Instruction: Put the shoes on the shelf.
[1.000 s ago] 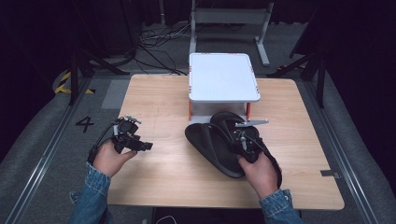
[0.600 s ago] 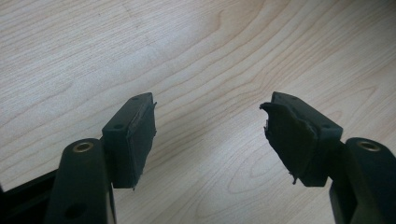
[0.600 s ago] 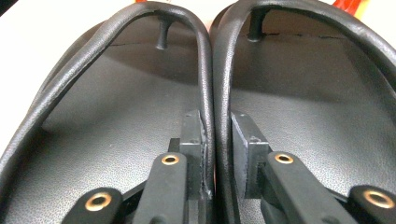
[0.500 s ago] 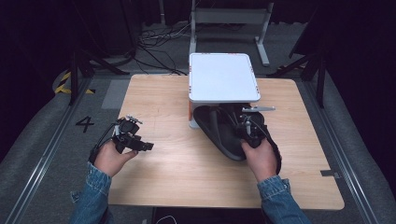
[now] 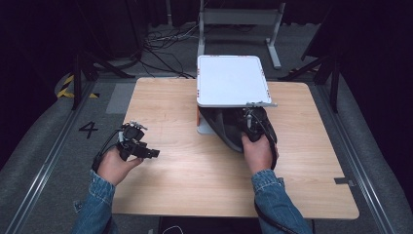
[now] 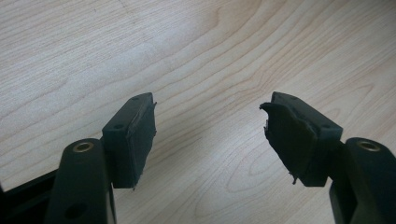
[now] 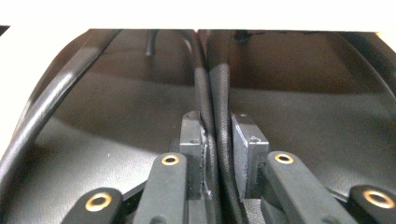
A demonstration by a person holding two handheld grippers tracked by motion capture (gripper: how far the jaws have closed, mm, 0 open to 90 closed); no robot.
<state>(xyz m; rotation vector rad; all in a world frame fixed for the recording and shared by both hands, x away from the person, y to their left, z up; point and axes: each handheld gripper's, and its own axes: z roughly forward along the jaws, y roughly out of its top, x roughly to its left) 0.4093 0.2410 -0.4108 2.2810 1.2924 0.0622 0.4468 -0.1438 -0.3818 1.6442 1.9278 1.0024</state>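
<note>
High view, from the bottom edge upward: two denim sleeves came in, each hand carrying a gripper. The left gripper [image 5: 146, 151] sat at lower left of the frame, over the near-left part of the worktop [image 5: 165, 112], well apart from everything else. Its jaws stood apart with nothing between them; in the left gripper view the left gripper [image 6: 208, 140] showed bare wood grain in the gap between its two black pads.

Right of centre, the right hand [image 5: 258, 153] held the right gripper [image 5: 249, 122], which was clenched on a black bag [image 5: 226, 129]. The bag lay on the worktop with its near part out in the open and its far part under the white tray [image 5: 231, 80], a flat white slab standing raised above the worktop at centre frame. The right gripper sat just at the near edge of that tray.

In the right gripper view, the right gripper [image 7: 218, 158] had its pads pressed from both sides on two black straps of the bag [image 7: 116, 121], pinched together and running up toward the white underside at the top of the frame. A black cable [image 7: 56, 100] curved along the left.

Beyond the worktop, grey floor and a metal stand [image 5: 238, 17] filled the top of the high view.
</note>
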